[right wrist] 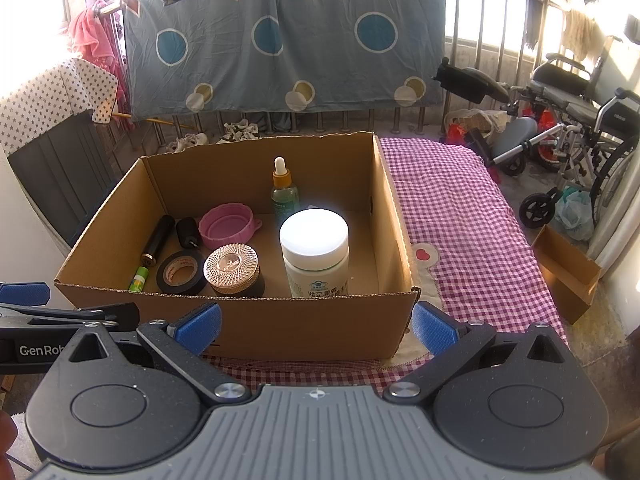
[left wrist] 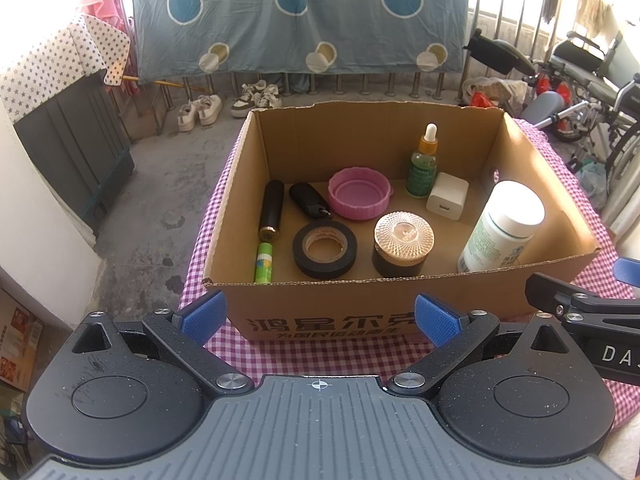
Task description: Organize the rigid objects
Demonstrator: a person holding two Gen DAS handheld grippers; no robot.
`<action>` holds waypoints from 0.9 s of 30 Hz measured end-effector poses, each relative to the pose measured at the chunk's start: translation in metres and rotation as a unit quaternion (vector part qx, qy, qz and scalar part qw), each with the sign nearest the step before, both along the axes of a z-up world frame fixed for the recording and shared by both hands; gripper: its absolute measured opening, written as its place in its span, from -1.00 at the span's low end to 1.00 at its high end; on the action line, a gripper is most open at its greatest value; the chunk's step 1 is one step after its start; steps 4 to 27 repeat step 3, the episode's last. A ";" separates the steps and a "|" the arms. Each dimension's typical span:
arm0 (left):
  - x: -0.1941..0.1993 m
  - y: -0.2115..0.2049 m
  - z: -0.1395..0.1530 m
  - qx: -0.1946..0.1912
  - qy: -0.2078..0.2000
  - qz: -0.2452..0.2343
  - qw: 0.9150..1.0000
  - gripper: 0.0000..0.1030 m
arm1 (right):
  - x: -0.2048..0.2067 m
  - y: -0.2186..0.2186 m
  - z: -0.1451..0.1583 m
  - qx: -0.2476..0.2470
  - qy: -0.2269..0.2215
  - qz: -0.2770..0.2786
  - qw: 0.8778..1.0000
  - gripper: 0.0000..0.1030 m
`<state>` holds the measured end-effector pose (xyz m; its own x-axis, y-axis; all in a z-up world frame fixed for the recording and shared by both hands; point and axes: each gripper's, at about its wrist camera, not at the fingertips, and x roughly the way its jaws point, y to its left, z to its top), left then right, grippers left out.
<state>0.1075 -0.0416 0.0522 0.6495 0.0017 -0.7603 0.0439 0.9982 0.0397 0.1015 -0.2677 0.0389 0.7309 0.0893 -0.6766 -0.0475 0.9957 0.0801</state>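
Right now an open brown cardboard box (left wrist: 360, 312) sits on a table covered with a pink-and-white checked cloth (right wrist: 460, 216), and every loose object lies inside it. Along its left wall a black cylindrical tube with a gold end (left wrist: 271, 211) lies flat, with a small green stick (left wrist: 263, 262) just below it. Beside the tube lies a short black oval case (left wrist: 308, 199). A roll of black tape (left wrist: 324, 250) lies flat near the front, next to a dark round jar with a faceted rose-gold lid (left wrist: 402, 244). Behind these rests a shallow pink plastic dish with a scalloped rim (left wrist: 359, 193). A green dropper bottle with an orange collar and white bulb (left wrist: 422, 164) stands upright towards the back, just beside a white square charger plug (left wrist: 447, 196). A white-capped pill bottle (left wrist: 500, 228) stands by the right wall.

Both tools hover in front of the box, outside it. The left gripper (left wrist: 320, 318) has its blue pads spread wide and holds nothing. The right gripper (right wrist: 316, 328) is likewise spread wide and empty.
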 end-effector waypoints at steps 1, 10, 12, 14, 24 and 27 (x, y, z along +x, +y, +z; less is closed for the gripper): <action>0.000 0.000 0.000 0.000 0.000 0.000 1.000 0.96 | 0.000 0.000 0.000 0.000 0.000 0.000 1.000 1.00; 0.000 0.001 0.000 0.000 0.000 0.000 1.000 0.96 | 0.000 0.000 0.000 0.000 0.001 0.000 1.000 1.00; 0.000 0.001 0.000 0.000 0.000 0.000 1.000 0.96 | 0.000 0.000 0.000 0.000 0.001 0.000 1.000 1.00; 0.000 0.001 0.000 0.000 0.000 0.000 1.000 0.96 | 0.000 0.000 0.000 0.000 0.001 0.000 1.000 1.00; 0.000 0.001 0.000 0.000 0.000 0.000 1.000 0.96 | 0.000 0.000 0.000 0.000 0.001 0.000 1.000 1.00; 0.000 0.001 0.000 0.000 0.000 0.000 1.000 0.96 | 0.000 0.000 0.000 0.000 0.001 0.000 1.000 1.00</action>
